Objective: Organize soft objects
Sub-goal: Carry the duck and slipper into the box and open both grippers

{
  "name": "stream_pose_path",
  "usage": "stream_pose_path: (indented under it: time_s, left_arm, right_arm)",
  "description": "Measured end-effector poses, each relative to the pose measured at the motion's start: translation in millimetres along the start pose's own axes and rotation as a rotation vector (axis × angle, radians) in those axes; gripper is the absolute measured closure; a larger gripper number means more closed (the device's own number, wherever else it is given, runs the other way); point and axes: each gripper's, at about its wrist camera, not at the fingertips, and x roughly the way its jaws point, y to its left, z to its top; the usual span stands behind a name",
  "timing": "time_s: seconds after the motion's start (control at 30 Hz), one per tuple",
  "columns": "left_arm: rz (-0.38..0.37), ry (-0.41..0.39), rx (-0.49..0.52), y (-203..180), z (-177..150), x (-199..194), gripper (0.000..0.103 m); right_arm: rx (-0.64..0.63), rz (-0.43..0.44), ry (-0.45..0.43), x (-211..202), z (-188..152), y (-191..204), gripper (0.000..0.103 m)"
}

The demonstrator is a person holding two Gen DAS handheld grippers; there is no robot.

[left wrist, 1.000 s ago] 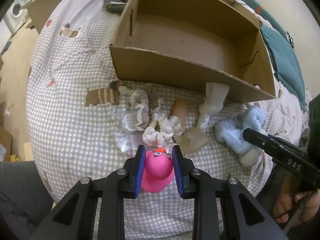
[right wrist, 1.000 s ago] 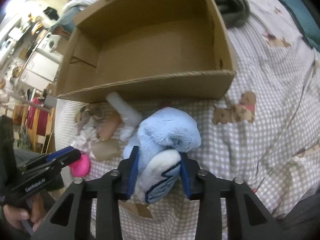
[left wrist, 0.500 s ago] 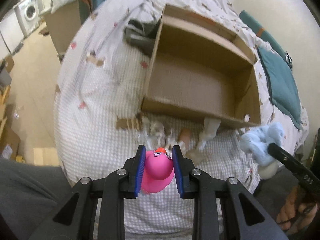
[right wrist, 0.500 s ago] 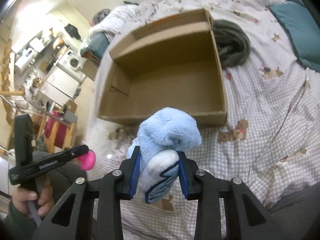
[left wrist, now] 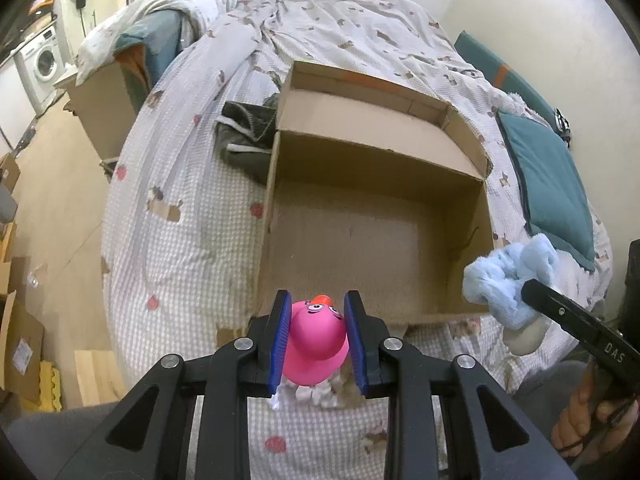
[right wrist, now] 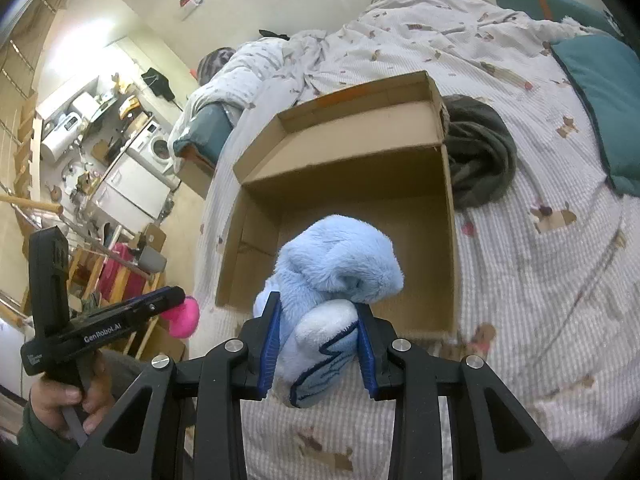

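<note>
My left gripper [left wrist: 317, 340] is shut on a pink duck toy [left wrist: 316, 346] and holds it high above the bed, just short of the near wall of an open, empty cardboard box [left wrist: 376, 236]. My right gripper [right wrist: 318, 344] is shut on a light blue plush toy [right wrist: 336, 268], held above the box's [right wrist: 348, 184] near edge. The blue plush [left wrist: 508, 280] shows at the right in the left wrist view. The pink duck [right wrist: 182, 316] shows at the left in the right wrist view. White scrunchies [left wrist: 304, 394] peek out below the duck.
The box sits on a checked bedspread [left wrist: 180, 240]. A dark grey garment [left wrist: 248, 140] lies against the box's far left side. A teal cushion [left wrist: 548, 184] lies at the right. The floor and cardboard pieces [left wrist: 24, 344] are at the left.
Both grippers have risen well above the bed with their toys and moved toward the box. The pile of small soft things has dropped out of sight below them.
</note>
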Motion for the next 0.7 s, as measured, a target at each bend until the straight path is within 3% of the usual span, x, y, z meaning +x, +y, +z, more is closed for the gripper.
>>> stream_pose_path:
  time_s: [0.2, 0.43, 0.6, 0.7]
  left_arm:
    - [0.005, 0.016, 0.025, -11, 22, 35, 0.079]
    - [-0.003, 0.047, -0.011, -12, 43, 78, 0.078]
    - [0.009, 0.011, 0.010, -17, 39, 101, 0.078]
    - [0.055, -0.047, 0.024, -20, 36, 106, 0.078]
  right_arm:
    - [0.018, 0.010, 0.008, 30, 19, -8, 0.067]
    - [0.037, -0.010, 0.012, 77, 25, -22, 0.067]
    - [0.037, -0.076, 0.032, 102, 18, -33, 0.067]
    - [0.000, -0.097, 0.035, 108, 16, -29, 0.067]
